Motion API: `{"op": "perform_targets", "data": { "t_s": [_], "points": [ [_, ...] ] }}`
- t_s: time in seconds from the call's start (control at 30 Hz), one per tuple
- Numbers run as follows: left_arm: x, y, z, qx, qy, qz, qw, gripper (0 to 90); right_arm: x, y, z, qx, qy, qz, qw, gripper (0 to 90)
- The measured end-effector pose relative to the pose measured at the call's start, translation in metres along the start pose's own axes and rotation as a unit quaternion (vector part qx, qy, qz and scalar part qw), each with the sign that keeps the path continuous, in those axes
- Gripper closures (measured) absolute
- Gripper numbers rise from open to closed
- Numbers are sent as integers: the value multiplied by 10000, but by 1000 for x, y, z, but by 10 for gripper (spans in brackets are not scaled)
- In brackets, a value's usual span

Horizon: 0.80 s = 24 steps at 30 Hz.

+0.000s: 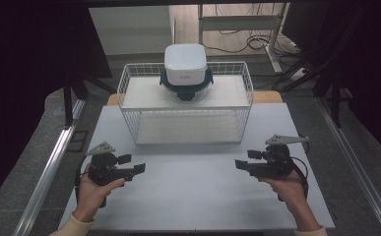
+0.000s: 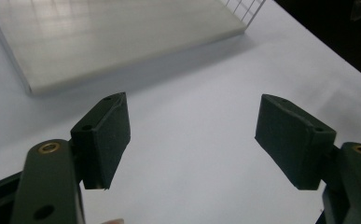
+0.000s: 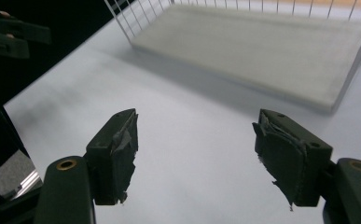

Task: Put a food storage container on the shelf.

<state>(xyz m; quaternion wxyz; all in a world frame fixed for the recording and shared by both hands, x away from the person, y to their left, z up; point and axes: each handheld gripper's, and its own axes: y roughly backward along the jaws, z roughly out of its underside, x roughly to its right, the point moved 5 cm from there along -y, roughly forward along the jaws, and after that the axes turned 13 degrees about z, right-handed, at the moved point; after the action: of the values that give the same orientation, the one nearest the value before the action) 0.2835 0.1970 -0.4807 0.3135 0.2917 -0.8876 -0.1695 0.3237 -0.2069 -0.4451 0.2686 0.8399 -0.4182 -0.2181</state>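
Both grippers, left (image 1: 131,165) and right (image 1: 243,160), fingers wide apart and empty over near desk (image 1: 193,196): start position; next, reach far toward lidded container (image 1: 185,71) on wire rack (image 1: 185,105).

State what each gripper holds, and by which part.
Nothing: the left gripper and right gripper have open jaws with bare table between them.

A small mark on the container (image 1: 185,73) is illegible.
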Motion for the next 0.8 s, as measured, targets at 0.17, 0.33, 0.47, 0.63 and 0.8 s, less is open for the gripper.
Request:
{"op": "perform_targets", "data": {
  "t_s": [0.17, 0.33, 0.47, 0.63, 0.8],
  "points": [
    [-6, -12, 16, -247, 59, -66, 9997, 258, 3, -13, 23, -200, 33, 132, 9997, 297],
    [-6, -19, 21, -375, -4, -151, 9992, 257, 7, -22, 38, -373, -39, 166, 9992, 297],
    [-4, -21, 22, -397, -41, -152, 9991, 256, 6, -25, 40, -424, -31, 173, 9989, 297],
    [-4, -20, 21, -379, -59, -168, 9991, 256, 7, -25, 38, -378, -19, 171, 9991, 297],
    [-6, -24, 22, -418, -38, -186, 9989, 255, 10, -26, 40, -370, -24, 229, 9991, 293]
  ]
}}
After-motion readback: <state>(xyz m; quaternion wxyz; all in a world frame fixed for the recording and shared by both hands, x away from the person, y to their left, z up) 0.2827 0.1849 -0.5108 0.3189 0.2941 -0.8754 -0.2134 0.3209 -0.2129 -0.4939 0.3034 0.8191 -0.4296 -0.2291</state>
